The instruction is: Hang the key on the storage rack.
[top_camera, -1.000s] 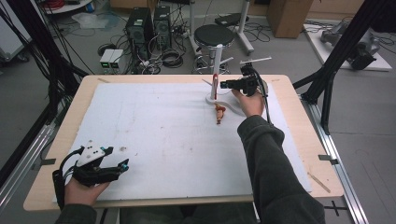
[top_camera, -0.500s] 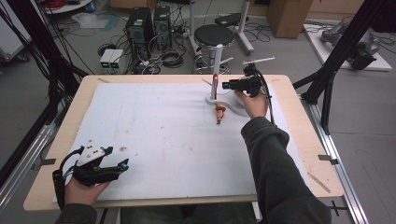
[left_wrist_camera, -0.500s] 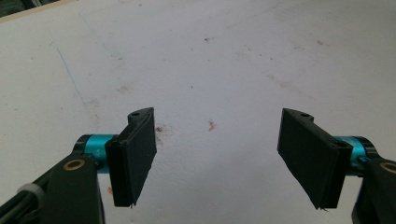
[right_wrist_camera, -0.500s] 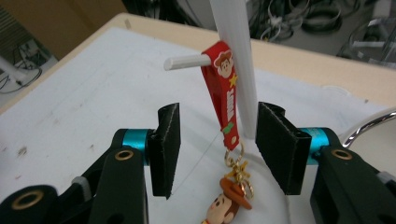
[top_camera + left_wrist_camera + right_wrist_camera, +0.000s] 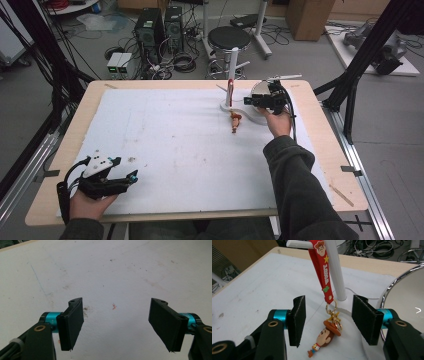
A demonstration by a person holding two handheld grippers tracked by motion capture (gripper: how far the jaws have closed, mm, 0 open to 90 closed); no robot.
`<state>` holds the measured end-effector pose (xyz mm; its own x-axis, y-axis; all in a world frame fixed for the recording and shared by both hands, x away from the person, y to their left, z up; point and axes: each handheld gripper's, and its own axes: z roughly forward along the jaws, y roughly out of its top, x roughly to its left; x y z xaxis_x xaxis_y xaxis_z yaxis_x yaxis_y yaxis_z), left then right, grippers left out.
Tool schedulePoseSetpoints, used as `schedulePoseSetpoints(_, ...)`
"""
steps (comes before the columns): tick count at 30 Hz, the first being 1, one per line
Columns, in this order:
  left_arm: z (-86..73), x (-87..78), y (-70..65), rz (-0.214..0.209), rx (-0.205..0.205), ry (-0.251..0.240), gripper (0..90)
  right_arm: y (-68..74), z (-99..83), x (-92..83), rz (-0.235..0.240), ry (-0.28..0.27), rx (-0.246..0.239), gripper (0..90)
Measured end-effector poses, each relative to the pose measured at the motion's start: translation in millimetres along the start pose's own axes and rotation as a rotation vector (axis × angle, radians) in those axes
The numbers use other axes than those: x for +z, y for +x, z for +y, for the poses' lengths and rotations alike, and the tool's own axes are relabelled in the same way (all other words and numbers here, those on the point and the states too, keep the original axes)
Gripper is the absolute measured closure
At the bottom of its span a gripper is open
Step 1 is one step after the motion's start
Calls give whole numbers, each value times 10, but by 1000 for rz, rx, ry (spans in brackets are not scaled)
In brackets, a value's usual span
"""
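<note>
A small cowboy-figure keychain (image 5: 325,338) hangs by its red strap (image 5: 324,270) from a peg of a white stand (image 5: 335,272) at about one o'clock on the white table mat (image 5: 165,150), the figure tilted with its feet touching or just off the mat. The right gripper (image 5: 328,320) sits just in front of it with its jaws spread wide, released and empty, the gold clasp (image 5: 333,312) and the figure's hat between them but touching neither pad. Beside the stand, at three o'clock in the right gripper view, lies a round metal-rimmed object (image 5: 404,287) that I cannot identify. The left gripper (image 5: 117,325) rests far off at about seven o'clock on the mat, jaws likewise open over bare surface. The keychain looks light, and it should swing freely: the strap seems soft and floppy, the clasp small and slippery. The rubbery-looking figure probably offers the surest hold, across its head or body; pinching the flat strap just above the clasp could also work for lifting the loop off the peg.
</note>
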<state>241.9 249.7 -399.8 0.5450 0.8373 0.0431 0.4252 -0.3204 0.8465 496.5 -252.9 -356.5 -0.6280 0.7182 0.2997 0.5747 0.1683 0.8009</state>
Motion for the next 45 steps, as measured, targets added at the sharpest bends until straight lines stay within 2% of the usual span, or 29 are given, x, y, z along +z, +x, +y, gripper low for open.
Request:
schedulePoseSetpoints(4, -1, 2, -1, 1, 5, 2, 285, 21, -58, -42, 0, -8, -18, 413)
schedulePoseSetpoints(15, -1, 9, 0, 4, 2, 3, 285, 36, -213, -196, 5, -21, -23, 333)
schedulePoseSetpoints(24, -2, 19, 6, 6, 3, 7, 285, 53, -264, -297, -3, -26, -43, 310)
schedulePoseSetpoints(45, -4, 19, 8, 10, 4, 9, 285, 126, -331, -390, -1, -26, -69, 222)
